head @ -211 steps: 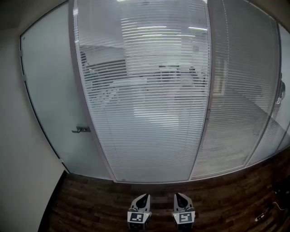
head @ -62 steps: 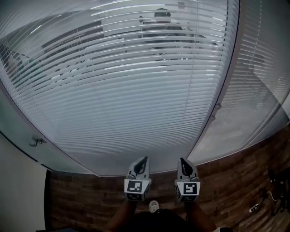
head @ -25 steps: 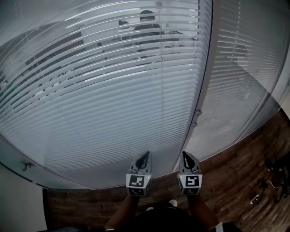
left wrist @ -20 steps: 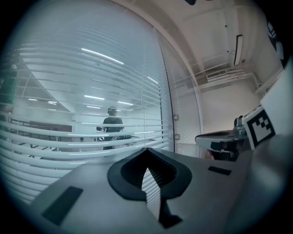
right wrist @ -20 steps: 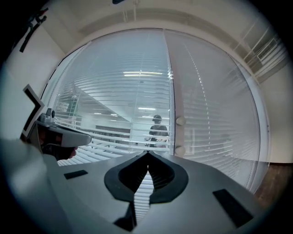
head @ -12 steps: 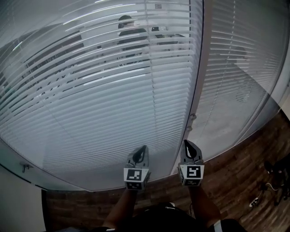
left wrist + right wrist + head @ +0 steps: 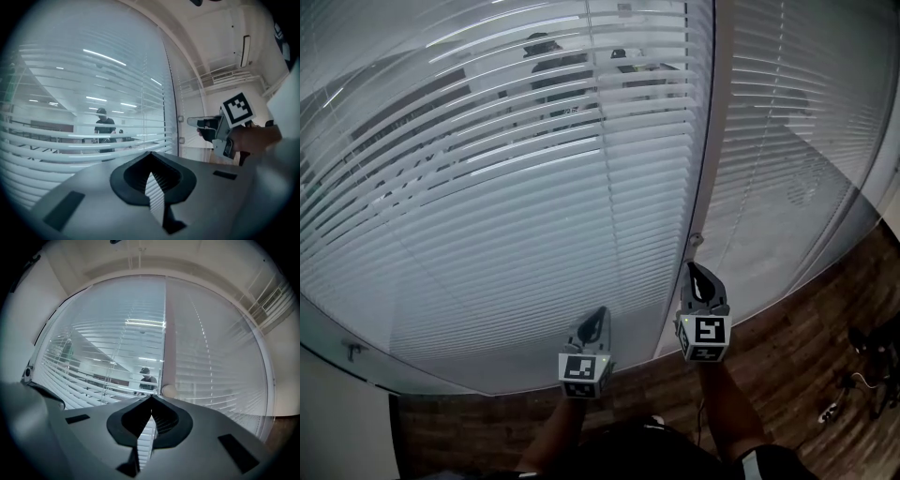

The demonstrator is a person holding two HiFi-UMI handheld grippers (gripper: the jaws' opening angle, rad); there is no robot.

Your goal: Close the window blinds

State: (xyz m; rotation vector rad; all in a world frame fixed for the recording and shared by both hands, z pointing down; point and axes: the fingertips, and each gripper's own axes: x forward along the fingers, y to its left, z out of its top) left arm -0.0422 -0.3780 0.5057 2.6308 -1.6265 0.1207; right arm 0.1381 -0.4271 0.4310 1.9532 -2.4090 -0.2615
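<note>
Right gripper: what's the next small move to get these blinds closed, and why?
Probably open the jaws of the right gripper. They are shut on nothing, and the round knob on the frame sits just ahead of their tips. The blinds have open slats, so that knob likely needs gripping and turning.

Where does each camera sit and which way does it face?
Head view: on the head, looking down at blinds and floor; forearms, left gripper, right gripper show.
Left gripper view: on that gripper, facing the blinds; shut jaws, right gripper show.
Right gripper view: on that gripper, facing the frame knob; shut jaws show.
Gripper views share the person behind glass.
</note>
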